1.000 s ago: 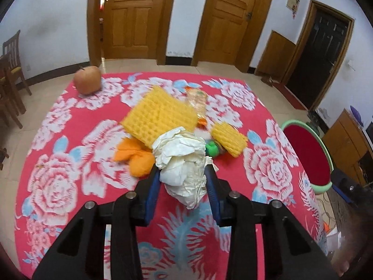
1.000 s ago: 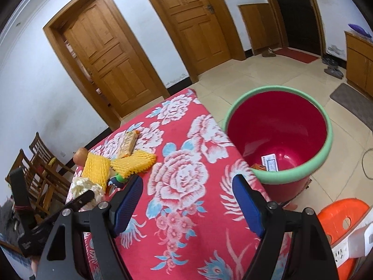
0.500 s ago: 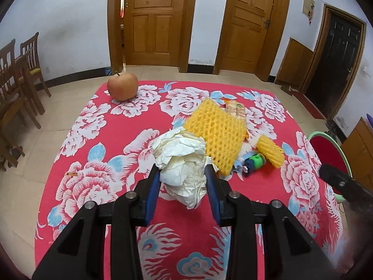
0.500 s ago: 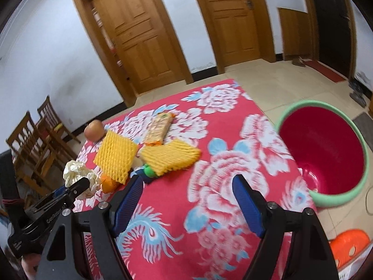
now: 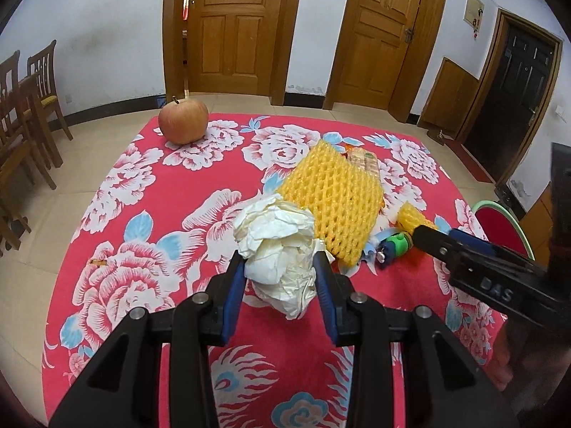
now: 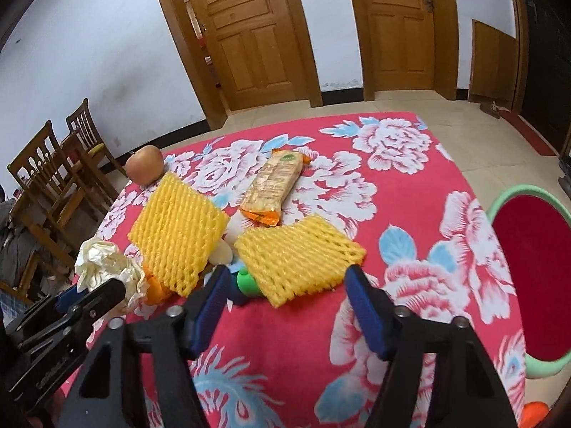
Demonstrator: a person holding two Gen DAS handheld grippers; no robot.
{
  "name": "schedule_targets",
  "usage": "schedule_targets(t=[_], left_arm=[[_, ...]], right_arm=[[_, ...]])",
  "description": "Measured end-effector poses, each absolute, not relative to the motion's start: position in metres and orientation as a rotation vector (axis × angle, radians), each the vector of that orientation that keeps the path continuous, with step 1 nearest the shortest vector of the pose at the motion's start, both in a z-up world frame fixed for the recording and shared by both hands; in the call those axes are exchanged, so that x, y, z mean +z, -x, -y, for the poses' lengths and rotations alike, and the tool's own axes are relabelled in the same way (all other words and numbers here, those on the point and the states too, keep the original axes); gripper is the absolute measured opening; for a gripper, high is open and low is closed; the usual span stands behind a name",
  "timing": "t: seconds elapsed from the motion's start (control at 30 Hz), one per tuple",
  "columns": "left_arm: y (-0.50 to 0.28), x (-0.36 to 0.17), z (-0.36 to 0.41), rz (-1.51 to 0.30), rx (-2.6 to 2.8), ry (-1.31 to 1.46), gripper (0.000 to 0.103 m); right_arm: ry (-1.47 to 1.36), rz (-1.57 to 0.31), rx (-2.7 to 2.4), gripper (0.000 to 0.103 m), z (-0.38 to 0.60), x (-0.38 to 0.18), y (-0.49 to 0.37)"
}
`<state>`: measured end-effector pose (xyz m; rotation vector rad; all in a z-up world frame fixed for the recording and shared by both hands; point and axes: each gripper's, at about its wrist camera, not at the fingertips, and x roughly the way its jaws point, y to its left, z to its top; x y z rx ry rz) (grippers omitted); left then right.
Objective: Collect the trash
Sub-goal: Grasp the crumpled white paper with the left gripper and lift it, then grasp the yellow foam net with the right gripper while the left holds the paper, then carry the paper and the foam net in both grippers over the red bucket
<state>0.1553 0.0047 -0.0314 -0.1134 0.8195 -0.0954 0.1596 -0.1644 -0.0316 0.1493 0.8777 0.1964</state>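
The left gripper clamps a crumpled paper wad between its fingers above the desk. At its two o'clock, the right gripper, fingers apart and just narrowing, flanks a yellow foam net without touching.

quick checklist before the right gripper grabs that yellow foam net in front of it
1. Left gripper grip on paper wad: ok, pads press on both its sides.
2. Right gripper free: ok, nothing between the fingers; its jaws have just been closing.
3. Right gripper lined up with near foam net: ok, the net lies just ahead, between the fingertips.
4. Net free to lift: not ok, it lies on a green-capped item.
5. Grippers apart: ok, a gap shows between them in both views.
6. Bin within view for the drop: ok, open at the table's right edge.
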Motion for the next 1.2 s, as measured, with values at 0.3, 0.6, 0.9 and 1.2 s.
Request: schedule_targets(t=[0.3,0.6,0.9,1.2], left_arm=[[-0.155,-0.032,-0.003,-0.819,-0.100,0.109,0.038],[-0.145,-0.019,0.003,-0.800,-0.121,0.107,0.038],[-0.134,-0.005,0.017,-0.778,-0.159,0.102,0.038],[-0.133,0.005,0.048,-0.776,-0.234,0.078,0.038]], right_arm=[[-0.172,-0.888,0.246,0.018,0.165,-0.042,-0.160],[-0.205,-0.805,0.254,0.015,0.175,-0.019,-0.135],[-0.248,-0.750,0.229,0.015,0.195,0.003,-0.105],[-0.305,-0.699,0.162,0.015,0.230,0.015,-0.077]])
